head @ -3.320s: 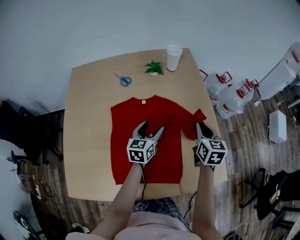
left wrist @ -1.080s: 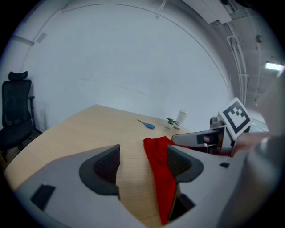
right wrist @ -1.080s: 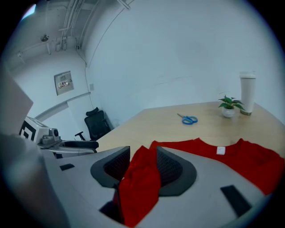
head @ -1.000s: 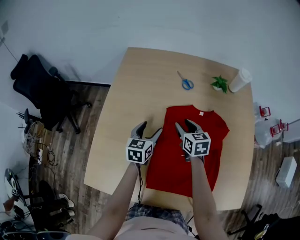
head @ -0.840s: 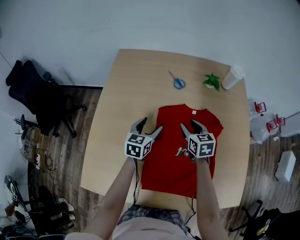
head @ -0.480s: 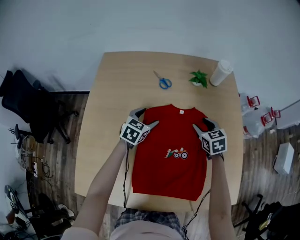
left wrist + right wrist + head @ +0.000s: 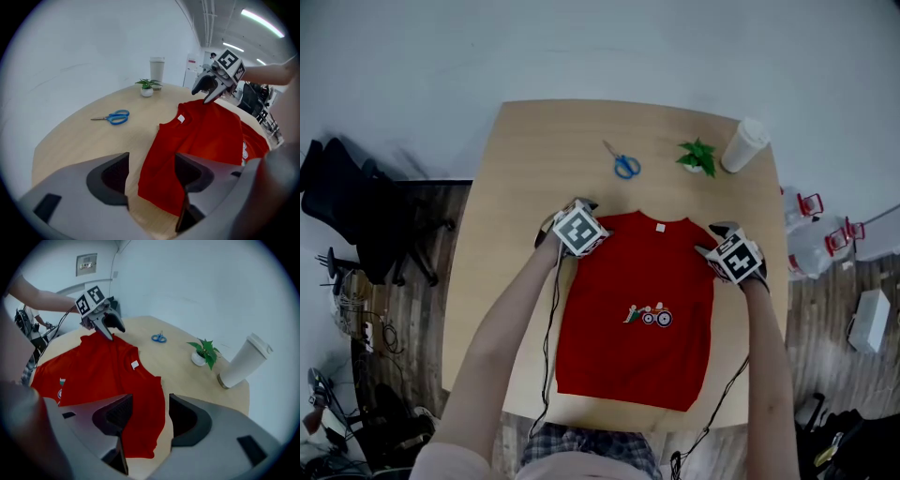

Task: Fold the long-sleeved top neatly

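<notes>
Wooden tabletop (image 7: 534, 159) below, and I'm holding my left gripper (image 7: 152, 171) over the red top (image 7: 637, 309) at its left shoulder, jaws apart and just narrowing, cloth edge between them, unpinched. I'm hovering my right gripper (image 7: 147, 411) at the right shoulder, jaws just widening, gripping nothing. The red top is lying collar toward the far edge, hem toward the near edge.

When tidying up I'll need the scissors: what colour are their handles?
Blue handles on the small metal-bladed scissors, clearest in the left gripper view.
</notes>
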The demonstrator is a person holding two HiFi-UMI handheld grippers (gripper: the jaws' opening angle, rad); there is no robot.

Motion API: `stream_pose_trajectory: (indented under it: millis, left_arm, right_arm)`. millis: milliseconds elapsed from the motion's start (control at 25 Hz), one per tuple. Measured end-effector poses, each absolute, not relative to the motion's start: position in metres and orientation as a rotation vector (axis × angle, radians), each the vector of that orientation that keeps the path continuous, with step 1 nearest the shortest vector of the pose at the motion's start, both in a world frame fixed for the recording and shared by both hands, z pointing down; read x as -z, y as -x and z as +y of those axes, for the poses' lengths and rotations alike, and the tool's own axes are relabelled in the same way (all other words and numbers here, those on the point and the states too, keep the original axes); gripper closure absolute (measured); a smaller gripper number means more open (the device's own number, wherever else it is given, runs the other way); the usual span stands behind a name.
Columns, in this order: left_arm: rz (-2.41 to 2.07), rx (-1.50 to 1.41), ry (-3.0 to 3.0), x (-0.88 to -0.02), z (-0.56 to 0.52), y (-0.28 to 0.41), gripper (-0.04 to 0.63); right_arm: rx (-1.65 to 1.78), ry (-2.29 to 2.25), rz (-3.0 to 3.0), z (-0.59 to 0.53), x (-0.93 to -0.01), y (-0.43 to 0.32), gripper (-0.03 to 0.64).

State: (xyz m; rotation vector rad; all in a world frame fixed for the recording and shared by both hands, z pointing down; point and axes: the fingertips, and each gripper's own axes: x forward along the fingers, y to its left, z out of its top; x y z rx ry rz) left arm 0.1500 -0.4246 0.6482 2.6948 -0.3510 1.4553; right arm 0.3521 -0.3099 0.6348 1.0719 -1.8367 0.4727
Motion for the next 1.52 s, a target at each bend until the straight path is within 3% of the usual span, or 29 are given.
stream_pose_trajectory:
  millis: [520,640,720,800,1120,1520]
  left_arm:
    - [-0.175,-1.627,-2.654,-0.672,-0.426,-0.17,0.415]
    - [-0.118,-1.627,-2.623,-0.674,-0.412,-0.167,0.498]
    - [-0.102,-1.641,-2.652,-0.673,-0.409,-0.17,0.533]
    - [-0.11,-1.671,-2.673,-0.671,-0.409,-0.17,0.555]
    - [-0.365,-1.501,-2.9,-0.61,-0.436,-0.183,0.565]
    - [-0.174,-1.469,-3.068,-0.555,-0.361,-0.142,0.568]
  right_arm:
    - [-0.571,-0.921,-1.775,-0.314,-0.674,-0.36,0.397]
    - [-0.598,-0.907,-1.799,-0.31,-0.675,-0.353,0.469]
    - [-0.593,-0.915,-1.802,-0.309,-0.674,-0.352,0.543]
    - [-0.578,-0.931,-1.802,-0.308,-0.672,-0.354,0.574]
    - [-0.456,-1.161,-1.798,-0.331,-0.621,-0.373,0.578]
    - [-0.27,-1.097,-1.94,-0.262,-0.547,-0.327,0.578]
